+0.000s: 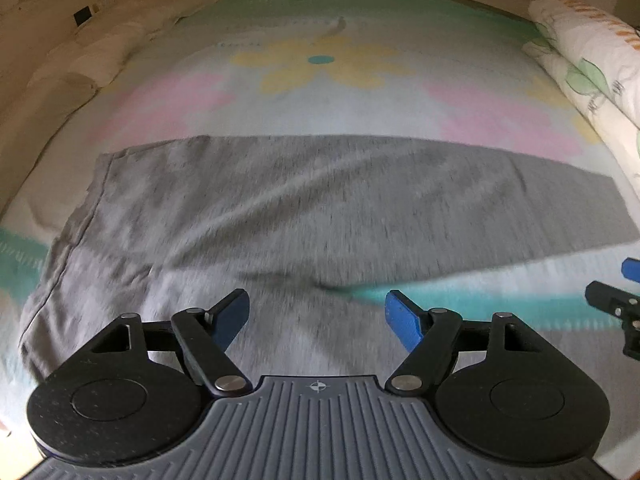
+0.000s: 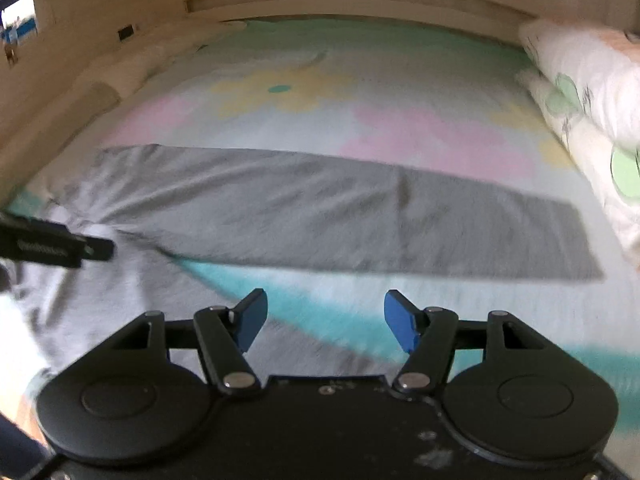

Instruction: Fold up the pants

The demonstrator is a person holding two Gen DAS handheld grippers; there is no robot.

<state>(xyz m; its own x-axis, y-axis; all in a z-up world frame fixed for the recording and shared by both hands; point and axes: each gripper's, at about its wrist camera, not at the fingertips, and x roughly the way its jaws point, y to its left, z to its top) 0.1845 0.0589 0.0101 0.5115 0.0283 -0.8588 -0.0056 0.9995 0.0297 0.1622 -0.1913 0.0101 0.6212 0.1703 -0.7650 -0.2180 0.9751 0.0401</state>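
Here the step in hand looks like reaching for the near leg of the pants (image 1: 304,208) to lay it over the far one, so each gripper should come down on the near edge of the cloth, one close to the crotch and one out toward the cuff, and pinch a single layer without catching the bed sheet (image 1: 320,92) beneath. The left gripper (image 1: 316,314) hangs over the seat area at six o'clock of its view, jaws apart with nothing between them. The right gripper (image 2: 325,318) stands likewise spread and empty, above the gap between the two legs. The pants are plain grey, soft and lightly wrinkled, lying flat on the flowered sheet: waistband toward nine o'clock, far leg running straight out to three o'clock, its cuff near the rolled quilt (image 2: 580,76). Both views are motion-blurred, so finer seams cannot be told.
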